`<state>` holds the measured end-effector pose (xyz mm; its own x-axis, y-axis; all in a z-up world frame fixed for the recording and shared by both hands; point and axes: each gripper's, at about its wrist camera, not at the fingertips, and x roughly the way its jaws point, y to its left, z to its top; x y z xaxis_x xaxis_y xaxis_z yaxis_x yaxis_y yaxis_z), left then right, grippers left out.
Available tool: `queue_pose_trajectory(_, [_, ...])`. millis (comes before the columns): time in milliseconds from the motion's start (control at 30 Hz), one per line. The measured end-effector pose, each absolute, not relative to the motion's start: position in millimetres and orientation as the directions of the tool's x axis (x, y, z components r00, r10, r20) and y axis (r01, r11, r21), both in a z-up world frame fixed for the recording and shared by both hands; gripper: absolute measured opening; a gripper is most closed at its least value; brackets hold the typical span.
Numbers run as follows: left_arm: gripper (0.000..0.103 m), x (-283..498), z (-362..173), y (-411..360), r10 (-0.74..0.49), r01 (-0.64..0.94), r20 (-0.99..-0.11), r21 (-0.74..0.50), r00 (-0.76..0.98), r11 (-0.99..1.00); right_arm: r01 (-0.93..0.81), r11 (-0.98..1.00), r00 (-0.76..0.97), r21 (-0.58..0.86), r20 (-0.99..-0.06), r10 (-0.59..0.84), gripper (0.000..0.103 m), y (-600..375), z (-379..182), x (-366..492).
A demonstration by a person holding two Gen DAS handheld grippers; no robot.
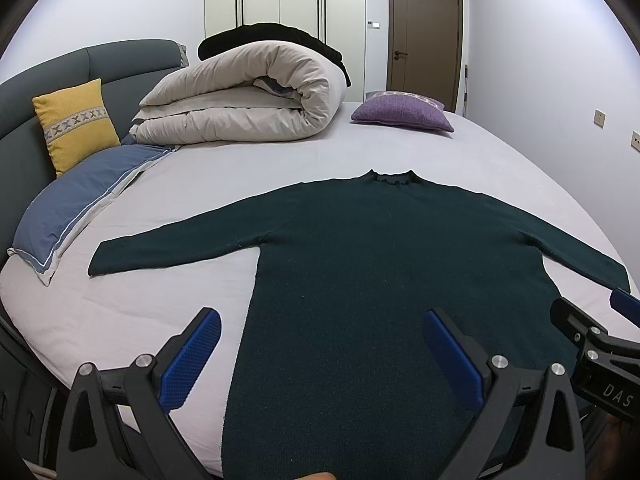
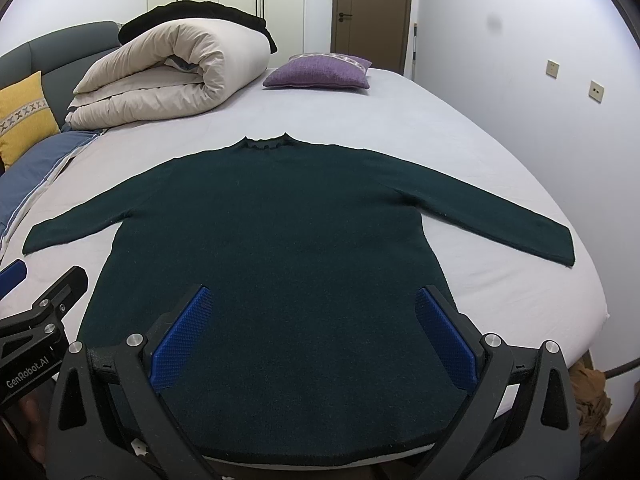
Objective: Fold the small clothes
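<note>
A dark green long-sleeved sweater (image 1: 360,248) lies flat on the bed, collar far, hem near, both sleeves spread out sideways; it also shows in the right wrist view (image 2: 280,216). My left gripper (image 1: 322,330) is open and empty, hovering over the sweater's lower left part, its left finger over the sheet. My right gripper (image 2: 310,308) is open and empty above the sweater's lower body near the hem. Each gripper shows at the edge of the other's view: the right one (image 1: 592,320) and the left one (image 2: 44,284).
The bed has a pale lilac sheet (image 1: 200,184). A rolled beige duvet (image 1: 248,92) lies at the far left, a purple cushion (image 1: 402,114) far middle, a yellow cushion (image 1: 76,124) and blue pillow (image 1: 76,208) at the left. The bed edge (image 2: 592,280) runs along the right.
</note>
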<state>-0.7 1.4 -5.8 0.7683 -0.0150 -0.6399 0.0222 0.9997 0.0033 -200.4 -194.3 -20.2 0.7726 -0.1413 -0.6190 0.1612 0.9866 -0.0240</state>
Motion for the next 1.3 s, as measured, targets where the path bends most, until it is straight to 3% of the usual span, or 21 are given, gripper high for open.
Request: queue_pose_trajectory(1300, [0.103, -0.6, -14.7, 0.2, -0.018, 0.021, -0.648, -0.003, 0.762, 1.000, 0.159, 0.987, 0.760, -0.021, -0.635, -0.137, 0.103, -190.2, -34.2, -193.5])
